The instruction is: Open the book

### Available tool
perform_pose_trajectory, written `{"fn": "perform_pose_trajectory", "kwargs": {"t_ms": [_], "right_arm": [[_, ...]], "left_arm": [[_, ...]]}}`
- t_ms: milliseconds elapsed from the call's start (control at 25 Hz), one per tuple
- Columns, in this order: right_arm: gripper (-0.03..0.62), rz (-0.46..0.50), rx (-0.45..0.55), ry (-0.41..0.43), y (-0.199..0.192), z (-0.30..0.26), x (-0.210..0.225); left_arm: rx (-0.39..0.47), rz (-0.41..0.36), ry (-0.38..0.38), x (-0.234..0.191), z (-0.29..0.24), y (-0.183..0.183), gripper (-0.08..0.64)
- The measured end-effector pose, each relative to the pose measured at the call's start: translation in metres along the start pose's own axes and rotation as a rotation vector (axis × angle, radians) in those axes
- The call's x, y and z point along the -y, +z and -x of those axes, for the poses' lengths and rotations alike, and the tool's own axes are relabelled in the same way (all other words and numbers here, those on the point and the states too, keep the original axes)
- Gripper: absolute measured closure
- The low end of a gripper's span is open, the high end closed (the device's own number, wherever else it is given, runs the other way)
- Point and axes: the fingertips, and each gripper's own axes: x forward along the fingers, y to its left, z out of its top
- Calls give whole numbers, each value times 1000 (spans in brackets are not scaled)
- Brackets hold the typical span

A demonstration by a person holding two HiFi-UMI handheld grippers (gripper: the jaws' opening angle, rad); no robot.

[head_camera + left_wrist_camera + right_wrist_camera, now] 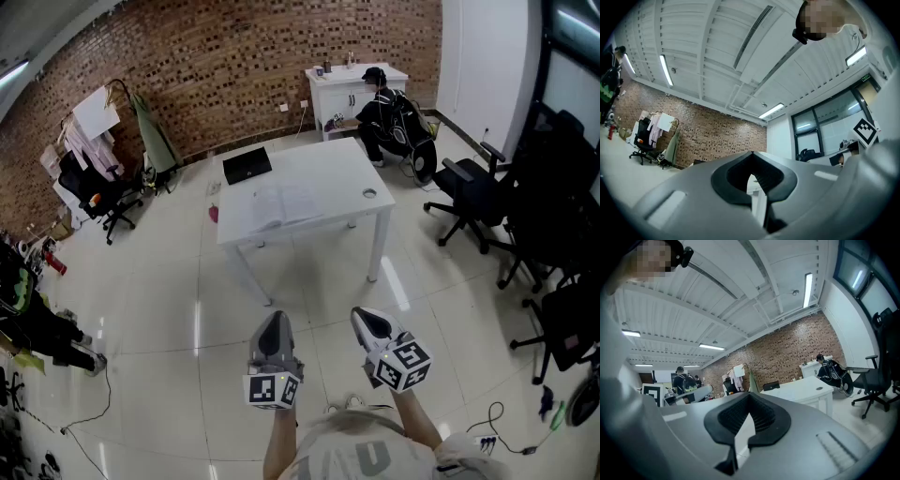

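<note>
The person is standing on the tiled floor, holding the left tongs (274, 328) and the right tongs (370, 323) out in front, side by side. Both are sitting fully closed, jaws pressed together with nothing between them.

The book (283, 203) is lying flat on the white table (328, 169), well ahead of both tips and more on the left tongs' side. From here it is showing only as a pale slab, and I cannot tell whether its cover is down.

What is worrying me is that tongs arriving closed would be shoving the book, not gripping it. It looks light on a smooth top, so it could skate toward the table's near edge. A thin cover lying flat is also hard to nip, and jaws catching several pages would be creasing them. One pair probably needs to be pinning the book while the other lifts.

Just beyond the book a black laptop-like thing (247, 165) is crowding the far side, so the cover may be swinging into it. Far ahead, someone (389, 117) is crouching by a white cabinet (337, 89). Office chairs (473, 192) are standing off to the right of the right tongs, and a cable (94, 412) is trailing on the floor left of the left tongs. Nothing is blocking the walk to the table.
</note>
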Motion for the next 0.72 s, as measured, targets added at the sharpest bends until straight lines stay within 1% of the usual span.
{"fn": "perform_pose_trajectory", "kwargs": {"t_ms": [200,320,480,720], "right_arm": [[589,-1,-5,5,1,-1,-2],[589,0,8,33,3,-3,-5],[589,-27,41,74,7,-7,-7],[588,-54,26,78,1,-12,3]], "left_arm": [[6,7,-3,-2,1,-5,540],[2,3,2,-2,0,-8,540],[-11,4,17,-4,-1,-13,540],[-34,5,34,-9,-6,-21,540]]}}
